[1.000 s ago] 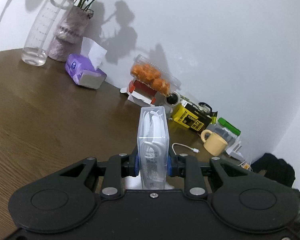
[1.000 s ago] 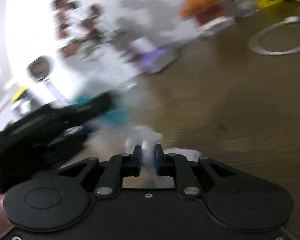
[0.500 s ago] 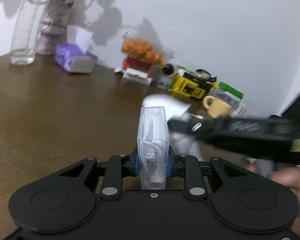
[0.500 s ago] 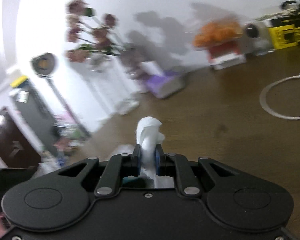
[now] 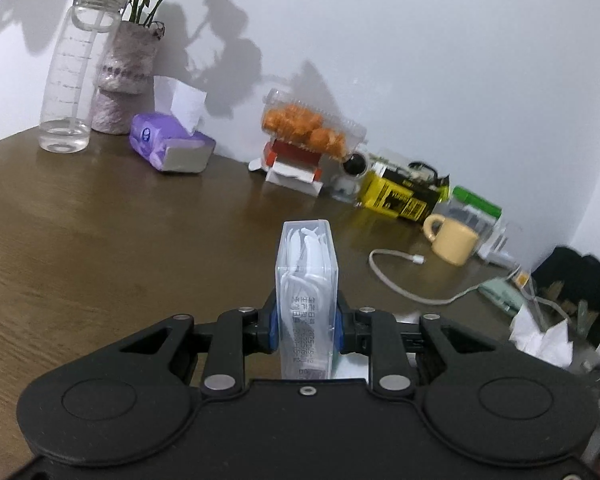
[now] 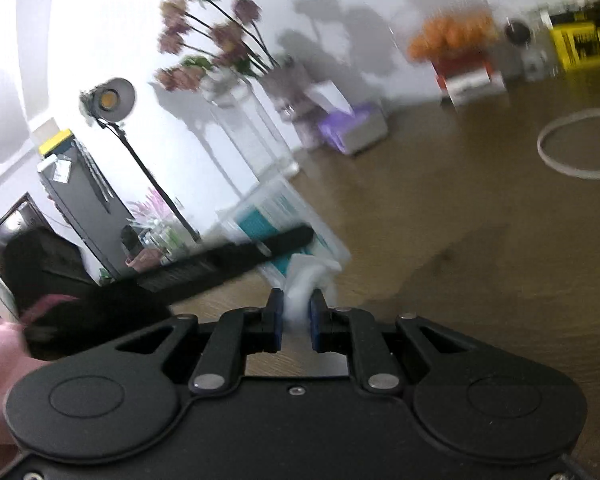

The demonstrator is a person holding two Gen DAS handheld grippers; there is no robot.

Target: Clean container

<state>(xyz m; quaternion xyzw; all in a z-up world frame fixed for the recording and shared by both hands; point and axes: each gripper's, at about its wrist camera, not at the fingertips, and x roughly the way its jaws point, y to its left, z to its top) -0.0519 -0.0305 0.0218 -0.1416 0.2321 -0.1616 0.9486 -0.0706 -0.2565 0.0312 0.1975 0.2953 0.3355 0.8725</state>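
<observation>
Though clamped — clear container (image 5: 306,280), white-filled.

Brown wood-grain table (image 5: 100,240) against a white wall | far edge, left to right: clear water bottle (image 5: 70,80); flower vase (image 5: 126,76); purple tissue pack (image 5: 168,148); red-and-white carton (image 5: 296,164) under a clamshell of orange food (image 5: 312,130); yellow box (image 5: 400,196); yellow mug (image 5: 452,238) | nearer: white cable (image 5: 396,280); crumpled tissue (image 5: 540,336)
</observation>
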